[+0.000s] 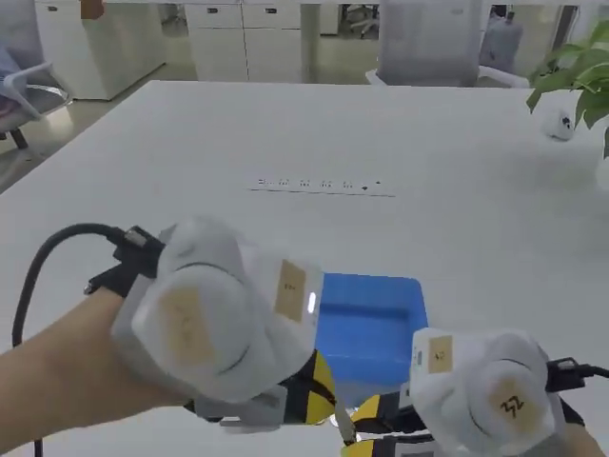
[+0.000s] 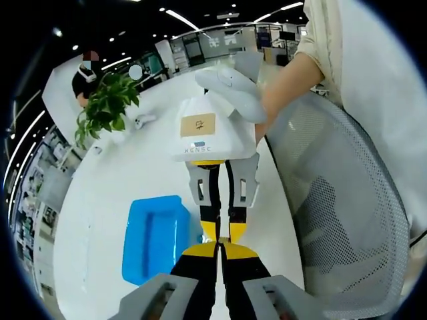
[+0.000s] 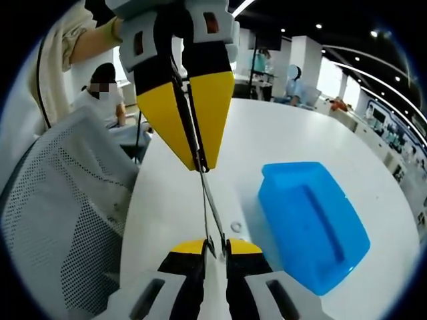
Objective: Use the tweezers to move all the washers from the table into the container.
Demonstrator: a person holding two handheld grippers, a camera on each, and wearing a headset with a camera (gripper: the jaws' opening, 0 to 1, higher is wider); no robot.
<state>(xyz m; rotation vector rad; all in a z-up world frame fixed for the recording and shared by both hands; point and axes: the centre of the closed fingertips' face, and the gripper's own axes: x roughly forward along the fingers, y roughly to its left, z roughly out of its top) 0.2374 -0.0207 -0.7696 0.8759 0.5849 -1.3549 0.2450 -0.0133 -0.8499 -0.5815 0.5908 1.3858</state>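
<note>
On the white table (image 1: 285, 133), just beside the blue container (image 3: 313, 223), one small washer (image 3: 235, 227) lies flat, between the container's side and the tweezers (image 3: 207, 193). Your left gripper (image 3: 199, 163) has its yellow-tipped jaws pressed together on one end of the tweezers. From there the two thin arms run into the narrow gap of your right gripper (image 3: 215, 252). You cannot tell whether those jaws squeeze the arms or only flank them. Your grippers face each other tip to tip at the near edge of the table, with the container just beyond them. A mesh-backed chair (image 3: 73, 220) stands by that near edge, and a green plant (image 1: 580, 81) sits at the far right.
</note>
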